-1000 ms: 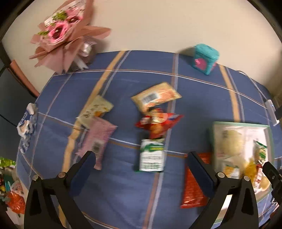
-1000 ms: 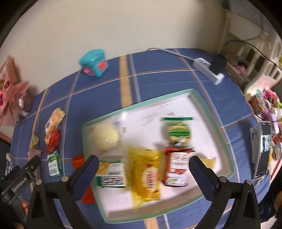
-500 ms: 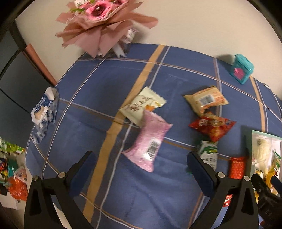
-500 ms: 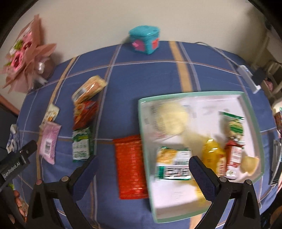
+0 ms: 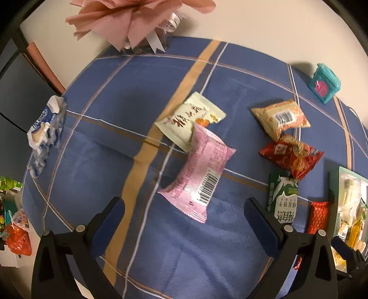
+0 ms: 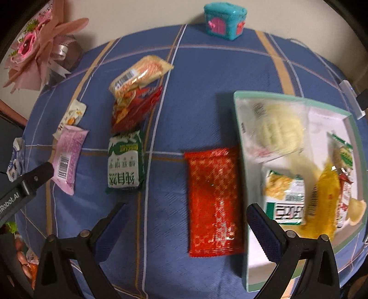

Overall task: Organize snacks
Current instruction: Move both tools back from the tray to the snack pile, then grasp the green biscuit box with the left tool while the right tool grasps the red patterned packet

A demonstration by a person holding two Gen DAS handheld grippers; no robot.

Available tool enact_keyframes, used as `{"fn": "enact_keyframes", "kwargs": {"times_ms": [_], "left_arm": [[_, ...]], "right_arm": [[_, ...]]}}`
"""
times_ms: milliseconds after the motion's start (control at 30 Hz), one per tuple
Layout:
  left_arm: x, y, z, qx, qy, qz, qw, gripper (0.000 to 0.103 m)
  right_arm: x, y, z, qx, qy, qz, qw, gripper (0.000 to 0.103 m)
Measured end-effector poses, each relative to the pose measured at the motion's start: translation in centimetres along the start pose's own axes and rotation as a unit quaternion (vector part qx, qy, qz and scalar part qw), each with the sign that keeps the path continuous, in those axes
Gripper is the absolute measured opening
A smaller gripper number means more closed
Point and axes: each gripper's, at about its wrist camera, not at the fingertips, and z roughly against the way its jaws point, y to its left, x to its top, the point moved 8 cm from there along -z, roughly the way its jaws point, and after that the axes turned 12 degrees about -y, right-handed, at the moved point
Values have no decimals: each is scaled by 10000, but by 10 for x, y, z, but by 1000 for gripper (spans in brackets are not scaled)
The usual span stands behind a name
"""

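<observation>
Loose snack packets lie on a blue plaid cloth. A pink packet (image 5: pixel 202 170) rests just ahead of my open left gripper (image 5: pixel 184 220), partly over a pale cream packet (image 5: pixel 188 119). An orange packet (image 5: pixel 281 118), a red chips bag (image 5: pixel 292 157) and a green-and-white packet (image 5: pixel 283 197) lie to its right. In the right wrist view a flat red packet (image 6: pixel 214 197) lies between the fingers of my open right gripper (image 6: pixel 186 227), beside the mint-rimmed white tray (image 6: pixel 238 128) holding several snacks. Both grippers are empty.
A pink paper flower bouquet (image 5: pixel 138 18) stands at the table's far left by the wall. A teal box (image 6: pixel 225 19) sits at the far edge. A crumpled blue-and-white wrapper (image 5: pixel 44 133) lies at the left edge. A white power strip (image 6: pixel 352 96) lies behind the tray.
Both cameras swung left. The pink packet came to the middle of the left view; the flat red packet came between the right fingers and the tray slid to the right edge.
</observation>
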Motion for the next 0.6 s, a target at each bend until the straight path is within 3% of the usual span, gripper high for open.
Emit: {"fn": "enact_keyframes", "kwargs": {"times_ms": [200,600], "left_arm": [[-1,-8,-1,-104,15,-48,9999,103],[2,-14,3,-164,6,-58,9998,103]], "right_arm": [[-11,-1,-16,89,222,-108,9997,103],[-7,8,-23,-133,68,54,9999,103]]}}
